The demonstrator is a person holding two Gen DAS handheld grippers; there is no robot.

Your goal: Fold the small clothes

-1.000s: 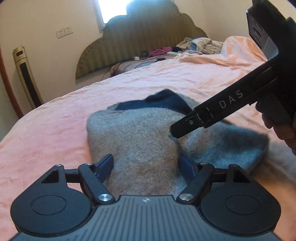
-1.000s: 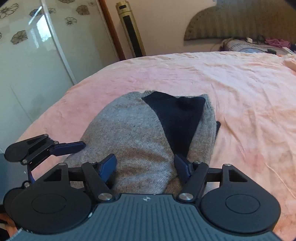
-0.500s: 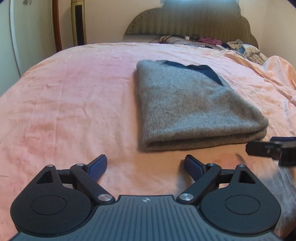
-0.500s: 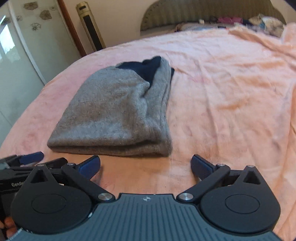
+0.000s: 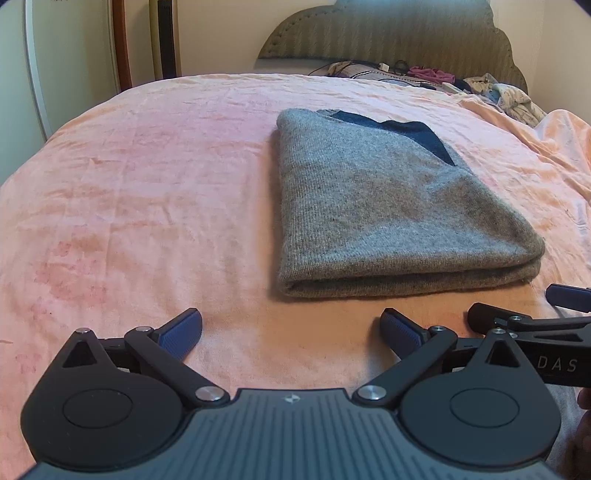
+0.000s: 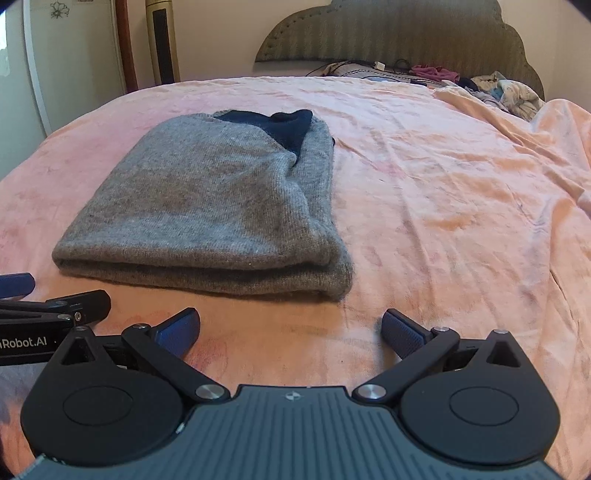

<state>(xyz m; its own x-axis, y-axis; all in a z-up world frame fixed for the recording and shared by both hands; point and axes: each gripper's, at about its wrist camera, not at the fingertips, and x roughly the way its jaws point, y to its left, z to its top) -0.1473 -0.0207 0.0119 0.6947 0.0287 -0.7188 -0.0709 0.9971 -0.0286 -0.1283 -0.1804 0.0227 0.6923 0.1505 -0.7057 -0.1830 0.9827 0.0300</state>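
Note:
A grey knit sweater [image 5: 388, 214] [image 6: 207, 206] with a dark navy part at its far end lies folded into a thick rectangle on the pink bed sheet [image 5: 147, 184]. My left gripper [image 5: 290, 321] hovers just short of the sweater's near fold; its jaws are opening with nothing between them. To its right, my right gripper [image 6: 291, 319] stands open and empty near the fold's right corner. Each gripper also shows in the other's view: the right gripper [image 5: 524, 306] at the right edge, the left gripper [image 6: 51, 293] at the left edge.
A padded headboard [image 5: 388, 33] stands at the far end, with loose clothes [image 6: 509, 92] and cables piled before it. A crumpled pink blanket [image 6: 554, 140] rises at the right. A tall tower appliance [image 6: 160, 40] and a glass door [image 6: 70, 55] stand at the far left.
Both grippers let go of the sweater, opened wide and drew back toward the near side. The sweater now lies folded flat and free on the sheet.

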